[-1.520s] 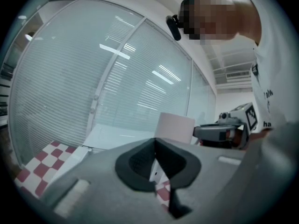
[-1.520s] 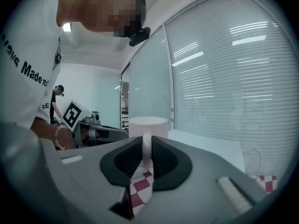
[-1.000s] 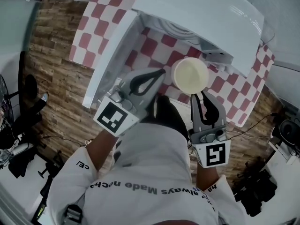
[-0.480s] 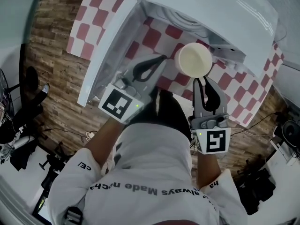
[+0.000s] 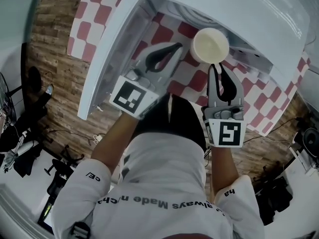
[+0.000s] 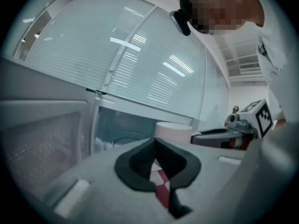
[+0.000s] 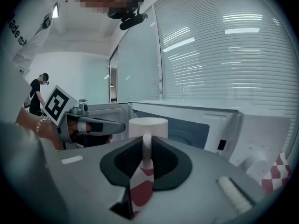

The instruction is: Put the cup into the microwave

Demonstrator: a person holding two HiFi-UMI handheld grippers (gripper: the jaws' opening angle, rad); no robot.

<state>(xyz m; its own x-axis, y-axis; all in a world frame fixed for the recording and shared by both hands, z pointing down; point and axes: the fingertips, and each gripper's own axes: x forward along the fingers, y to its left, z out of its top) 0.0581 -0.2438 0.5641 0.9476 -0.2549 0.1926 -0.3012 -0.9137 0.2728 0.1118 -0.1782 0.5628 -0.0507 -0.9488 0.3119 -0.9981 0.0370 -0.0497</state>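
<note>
A cream cup (image 5: 211, 45) hangs upright at the mouth of the white microwave (image 5: 234, 14). My right gripper (image 5: 215, 66) is shut on the cup's handle. In the right gripper view the cup (image 7: 147, 126) stands just past the jaws, its handle pinched between them, with the microwave cavity (image 7: 187, 133) behind it. My left gripper (image 5: 174, 48) is shut and holds nothing, and sits just left of the cup over the checked cloth. Its own view shows the cup (image 6: 173, 130) to the right beyond the closed tips and the open cavity (image 6: 119, 130) ahead.
The microwave door (image 5: 107, 54) stands swung open at the left, close beside my left gripper. A red-and-white checked cloth (image 5: 87, 21) covers the table. The microwave's control panel (image 7: 261, 134) is to the right of the cavity. Wooden floor (image 5: 55, 73) lies left of the table.
Both grippers have moved forward toward the microwave. The cup has travelled with the right gripper from over the cloth to the cavity's opening.
</note>
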